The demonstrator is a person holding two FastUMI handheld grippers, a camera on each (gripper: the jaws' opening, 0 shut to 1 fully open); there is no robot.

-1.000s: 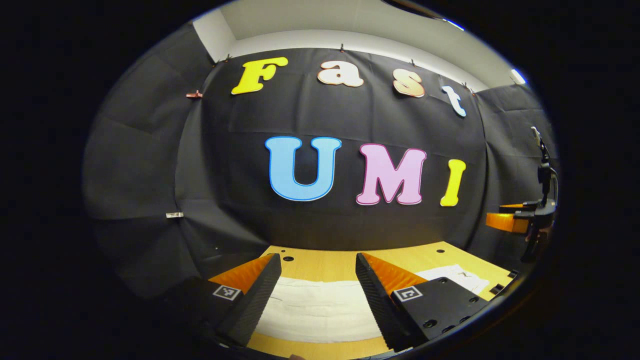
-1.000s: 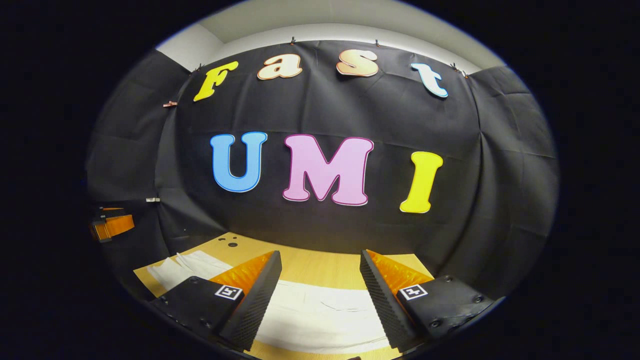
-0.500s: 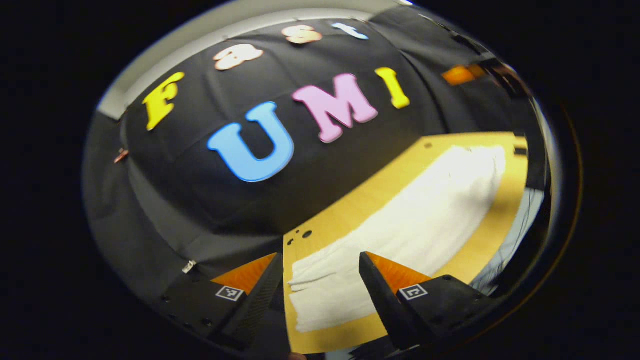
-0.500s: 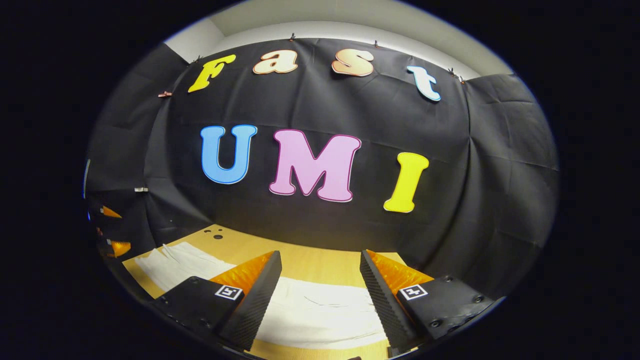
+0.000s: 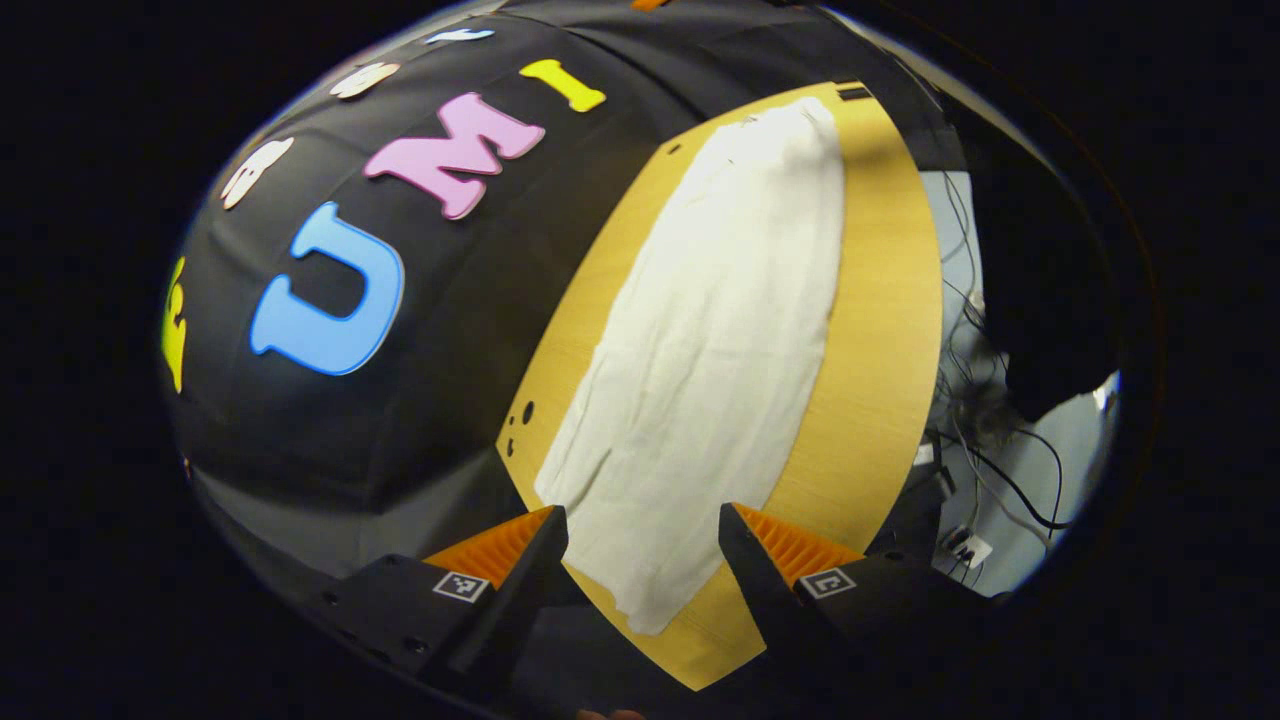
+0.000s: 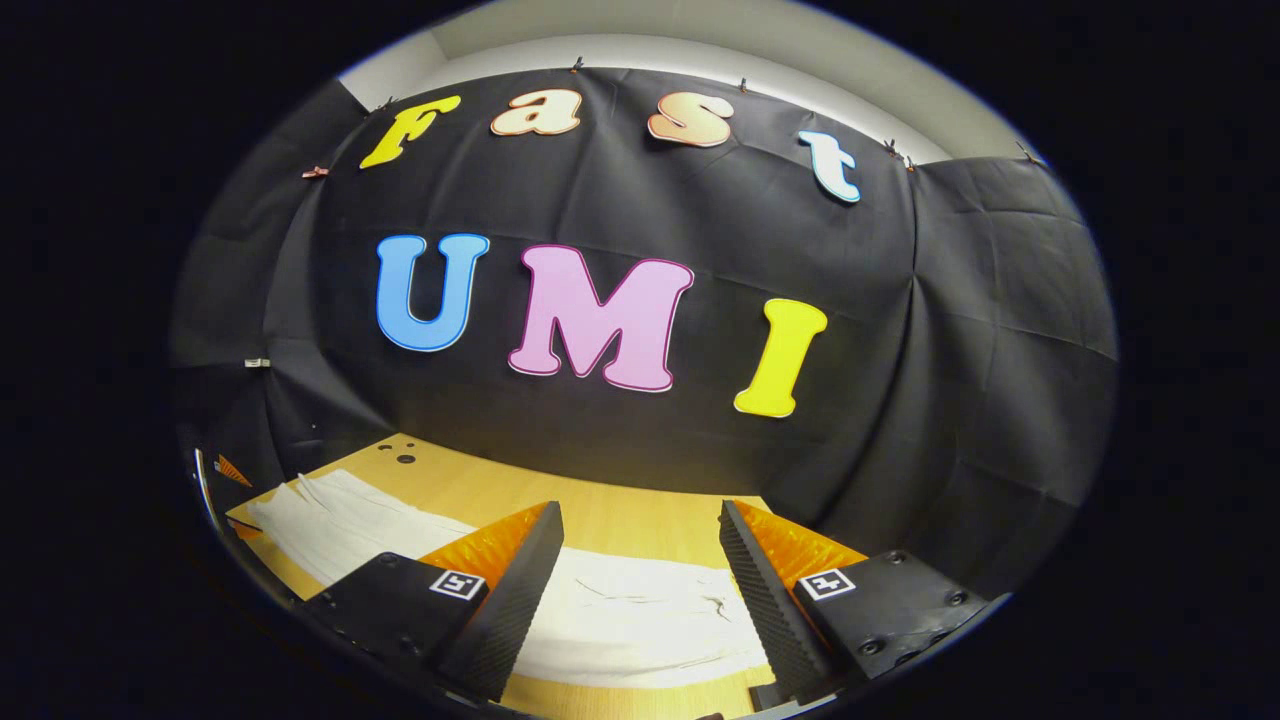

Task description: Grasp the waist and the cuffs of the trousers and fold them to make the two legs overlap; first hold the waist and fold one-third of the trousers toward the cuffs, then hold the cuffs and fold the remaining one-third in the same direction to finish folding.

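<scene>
Now the left tool [image 5: 640, 560] has swung round to look along the white trousers [image 5: 700, 350] on the table [image 5: 880, 330], its end just ahead. Both tools gape wide, holding nothing; the right tool [image 6: 640, 570] hovers over its own end, so grasping looks next.

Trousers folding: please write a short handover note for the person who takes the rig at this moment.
Left gripper: open, holds nothing, above one end of the trousers.
Right gripper: open, holds nothing, above the other end.
Trousers: white, lying long and flat on the wooden table, legs seem already overlapped.
Done: apparently the leg overlap.
Left: fold the waist third toward the cuffs, then fold the cuff third. Which end is the waist, I cannot tell.
</scene>
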